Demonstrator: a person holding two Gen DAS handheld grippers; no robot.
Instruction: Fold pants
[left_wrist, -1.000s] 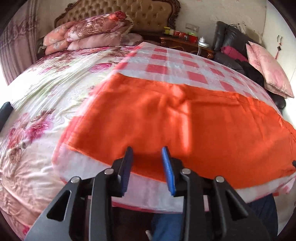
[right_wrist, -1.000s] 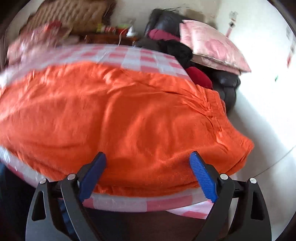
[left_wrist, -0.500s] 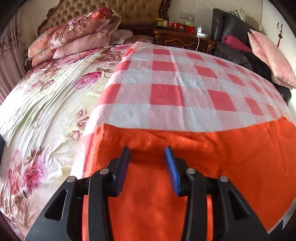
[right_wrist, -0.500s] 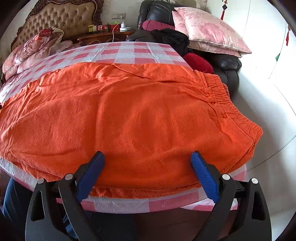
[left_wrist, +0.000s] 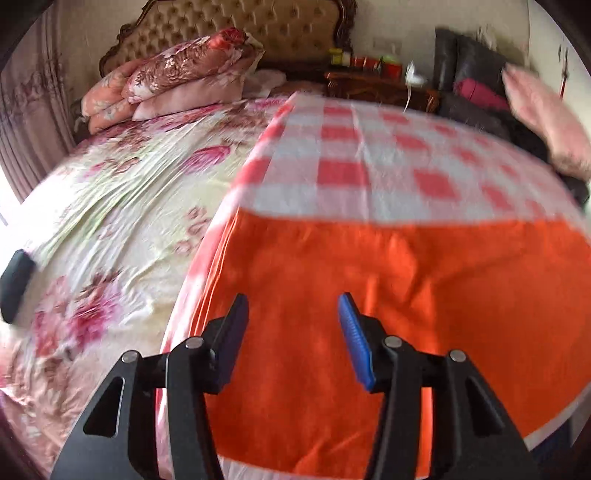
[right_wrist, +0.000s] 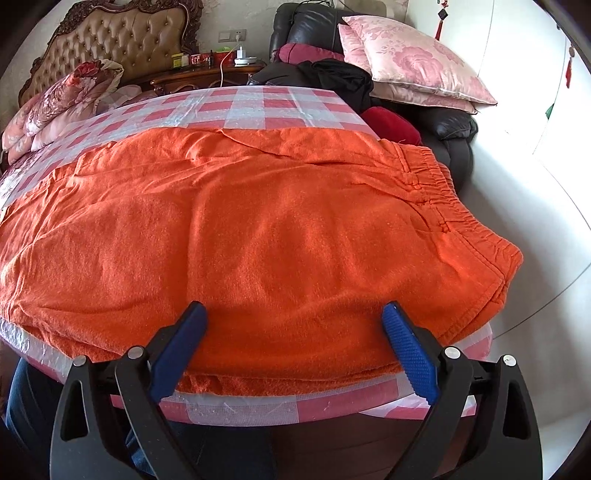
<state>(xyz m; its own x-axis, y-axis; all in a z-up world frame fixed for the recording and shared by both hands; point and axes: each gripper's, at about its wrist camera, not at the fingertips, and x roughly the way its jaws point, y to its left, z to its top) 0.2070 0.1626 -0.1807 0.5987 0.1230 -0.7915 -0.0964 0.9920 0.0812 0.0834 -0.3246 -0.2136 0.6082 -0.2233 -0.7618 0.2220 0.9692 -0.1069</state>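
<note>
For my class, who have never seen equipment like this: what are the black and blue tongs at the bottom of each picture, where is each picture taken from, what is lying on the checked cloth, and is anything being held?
There is no robot here. A person holds a hand-held two-finger gripper in each hand, and each gripper carries a wide-angle camera looking forward along its fingers. One picture comes from the left gripper, the other from the right gripper; the curved edges come from the lens.

A pair of bright orange fabric pants lies spread flat on a red-and-white checked plastic cloth beside a floral bedspread. The elastic waistband is at the right end.

Both grippers are open, with nothing between their fingers. The left hovers over the pants, the right at their near edge. The left picture is blurred.
</note>
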